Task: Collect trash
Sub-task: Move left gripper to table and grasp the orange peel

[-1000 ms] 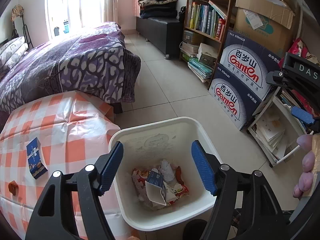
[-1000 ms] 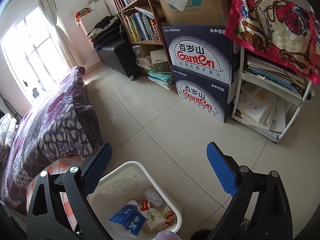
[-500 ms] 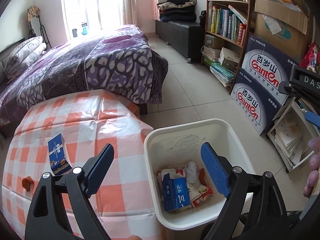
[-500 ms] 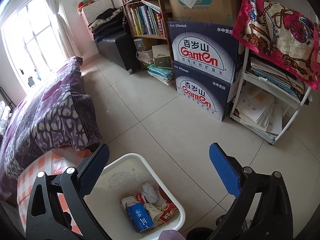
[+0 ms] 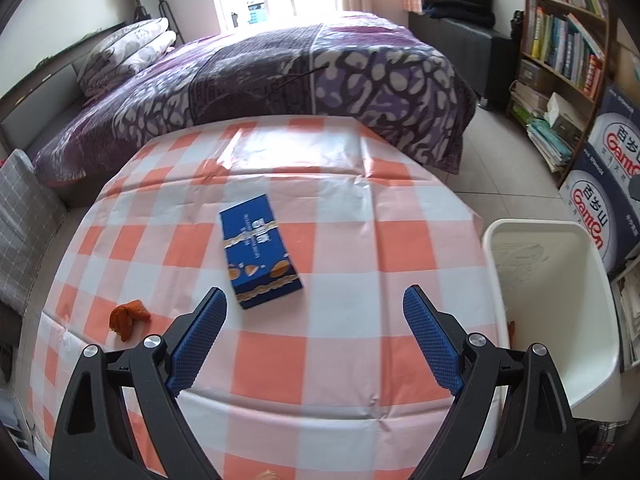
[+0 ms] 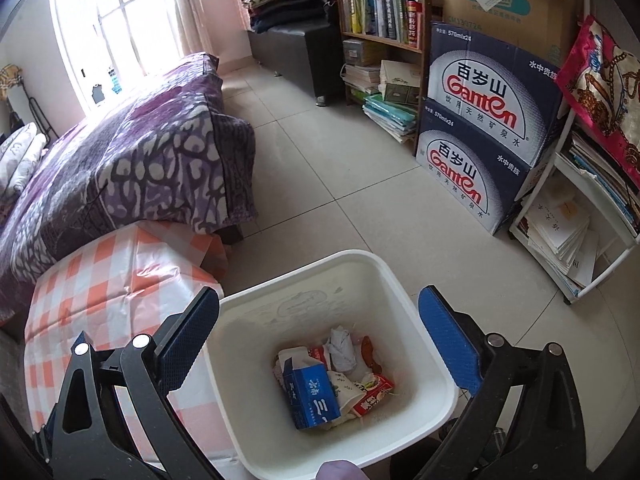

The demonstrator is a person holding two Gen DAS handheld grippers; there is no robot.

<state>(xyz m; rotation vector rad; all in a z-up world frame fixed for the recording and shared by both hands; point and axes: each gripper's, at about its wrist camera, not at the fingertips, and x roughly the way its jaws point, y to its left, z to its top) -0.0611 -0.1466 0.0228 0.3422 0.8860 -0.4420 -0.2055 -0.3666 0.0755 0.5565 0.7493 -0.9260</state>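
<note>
A flat blue snack box (image 5: 258,251) lies on the orange-and-white checked table (image 5: 340,208). A piece of orange peel (image 5: 127,317) lies near the table's left edge. My left gripper (image 5: 316,340) is open and empty, over the table just this side of the box. The white bin (image 5: 556,304) stands at the table's right; in the right wrist view the bin (image 6: 304,304) holds a blue carton (image 6: 310,394), crumpled paper and wrappers. My right gripper (image 6: 318,344) is open and empty above the bin.
A bed with a purple cover (image 5: 280,68) stands behind the table. A bookshelf (image 6: 380,12), stacked Ganten water boxes (image 6: 488,128) and a white rack of papers (image 6: 568,240) line the right wall. Tiled floor (image 6: 320,176) lies between bed and shelves.
My left gripper has swung left, from over the bin to over the table near the blue box. A blue carton has landed in the bin. My right gripper has shifted over the bin.
</note>
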